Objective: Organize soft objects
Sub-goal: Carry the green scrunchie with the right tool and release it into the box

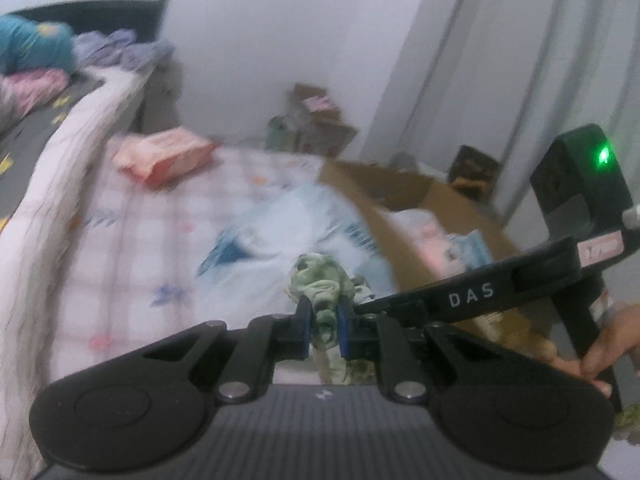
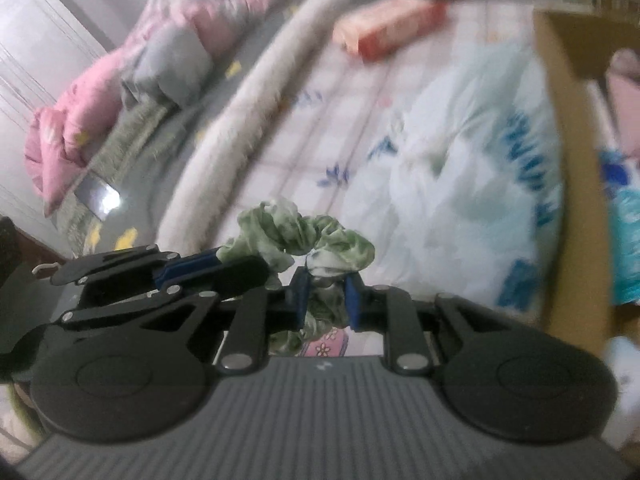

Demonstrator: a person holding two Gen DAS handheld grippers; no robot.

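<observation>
Green-and-white mottled cloth [image 1: 322, 280] hangs bunched between both tools, lifted above the checked bed sheet [image 1: 132, 240]. The left hand-held gripper [image 1: 324, 328] is clenched on one end and the right hand-held gripper [image 2: 329, 300] on the other, so the cloth's long axis spans the short gap between them. The cardboard box [image 1: 404, 240] lies ahead and to the right, on the right gripper's side, making that arm seem nearer for a drop there.
</observation>
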